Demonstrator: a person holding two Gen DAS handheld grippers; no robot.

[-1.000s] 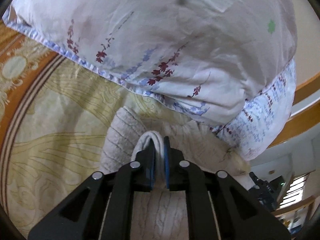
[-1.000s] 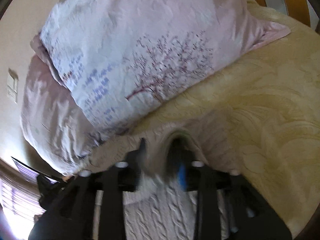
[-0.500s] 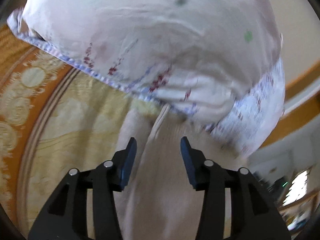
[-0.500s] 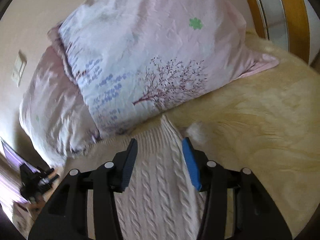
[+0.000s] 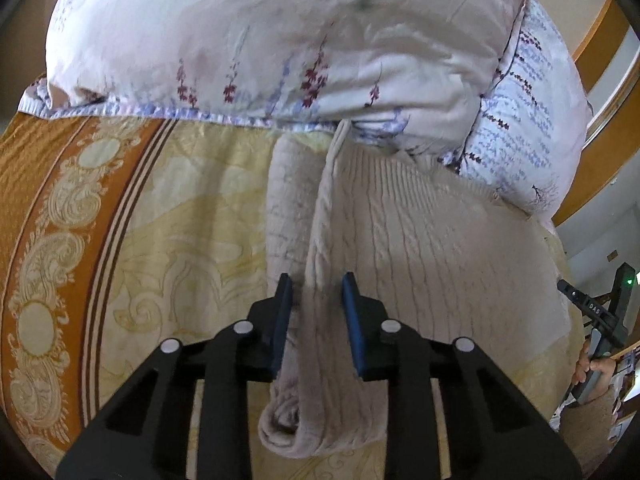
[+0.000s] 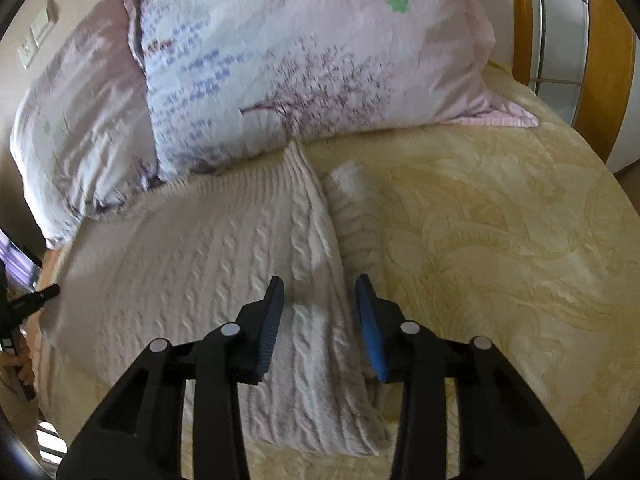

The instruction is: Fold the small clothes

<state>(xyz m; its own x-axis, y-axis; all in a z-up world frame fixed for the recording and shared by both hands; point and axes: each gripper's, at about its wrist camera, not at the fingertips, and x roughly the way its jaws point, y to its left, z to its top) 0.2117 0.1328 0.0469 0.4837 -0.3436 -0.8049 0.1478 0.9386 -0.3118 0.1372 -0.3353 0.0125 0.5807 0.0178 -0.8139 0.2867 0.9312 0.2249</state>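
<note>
The cream cable-knit sweater (image 5: 420, 240) is lying half-folded on the bed; both grippers' (image 5: 316, 312) (image 6: 320, 312) jaws are closing, part-open, around its twelve-o'clock-running edges.

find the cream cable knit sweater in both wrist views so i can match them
Left wrist: cream cable knit sweater fills centre and right, its folded edge running between the gripper's fingers.
Right wrist: it fills centre and left.
Shared landmark: the flowered pillow lying at the sweater's far end.

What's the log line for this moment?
left gripper: closing, nothing pinched | right gripper: closing, nothing pinched | sweater: flat on bedspread
</note>
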